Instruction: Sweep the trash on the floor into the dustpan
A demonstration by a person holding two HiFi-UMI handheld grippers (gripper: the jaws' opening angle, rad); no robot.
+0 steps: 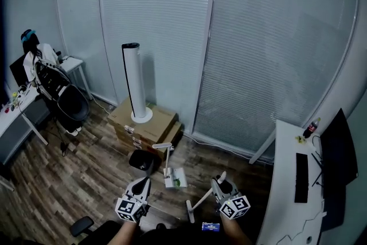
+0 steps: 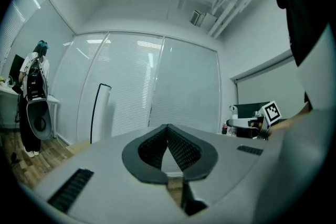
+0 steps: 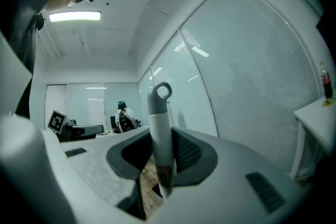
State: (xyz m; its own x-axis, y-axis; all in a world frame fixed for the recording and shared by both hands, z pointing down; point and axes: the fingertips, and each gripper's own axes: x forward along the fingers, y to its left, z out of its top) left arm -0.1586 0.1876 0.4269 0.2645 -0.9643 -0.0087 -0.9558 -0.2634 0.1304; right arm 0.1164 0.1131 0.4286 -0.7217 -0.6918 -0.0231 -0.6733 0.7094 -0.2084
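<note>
Floor (image 1: 69,175) open at left; boxes (image 1: 150,123) w/ fan (image 1: 133,80) block ahead, desk (image 1: 285,181) right.

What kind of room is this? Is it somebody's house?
Most likely an office, not a house. There's a white desk with a black monitor and keyboard, a black office chair, and tall walls covered by blinds.

Grey left tongs (image 2: 168,129) bear a black-and-white marker cube (image 1: 131,209).
</note>
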